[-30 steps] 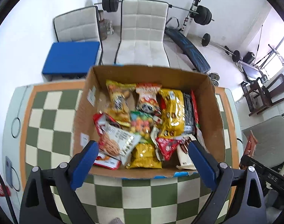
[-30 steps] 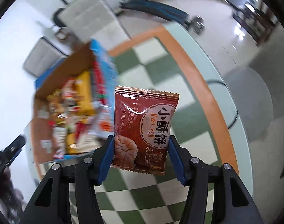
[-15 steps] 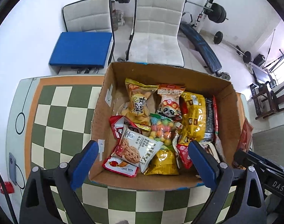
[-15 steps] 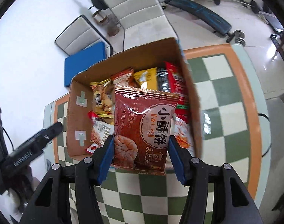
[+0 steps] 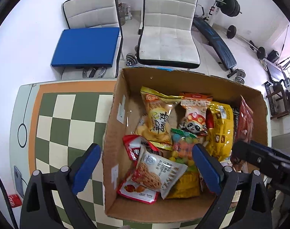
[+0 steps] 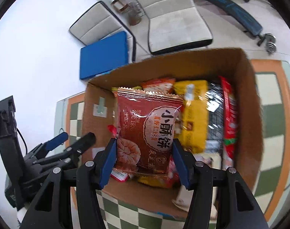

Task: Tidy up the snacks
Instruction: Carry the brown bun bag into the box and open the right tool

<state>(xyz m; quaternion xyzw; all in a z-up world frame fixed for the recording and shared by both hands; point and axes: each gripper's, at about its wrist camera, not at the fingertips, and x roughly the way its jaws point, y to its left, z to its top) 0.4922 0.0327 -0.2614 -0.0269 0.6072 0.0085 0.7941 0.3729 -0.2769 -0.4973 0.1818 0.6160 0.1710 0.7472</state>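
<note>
1. The right gripper point(image 6: 144, 159) is nearest in its own view. Its blue pads press on both side edges of a red biscuit packet point(image 6: 147, 131), which stands upright between them, sealed top edge pointing far.
2. The red biscuit packet is held above the near half of the cardboard box point(image 6: 247, 103), over the snacks already inside.
3. The left gripper point(image 5: 145, 168) stands wide open with nothing between its fingers. Its left finger is over the checkered table point(image 5: 55, 124), outside the left wall of the box; its right finger is over the box contents.
4. Between the left gripper's fingers, at the near left of the box, lies a white cookie packet point(image 5: 158, 171), overlapping a small red-and-white sachet point(image 5: 137, 190) beneath it.
5. Just to the right lies a yellow packet point(image 5: 188, 187), partly hidden by the right finger.
6. Farther in lie a clear bag of coloured candies point(image 5: 183, 145), a yellow chip bag point(image 5: 158, 118) and a panda-print packet point(image 5: 194, 116).
7. Along the right side of the box lie a yellow-gold bag point(image 5: 220, 127) and, against the right wall, a red packet point(image 5: 245, 118).
8. The box stands on the checkered table, towards its far edge.
9. Beyond the table stand two white chairs point(image 5: 167, 26), the left one bearing a blue cushion point(image 5: 86, 46).
10. A weight bench point(image 5: 214, 43) stands at the far right.
</note>
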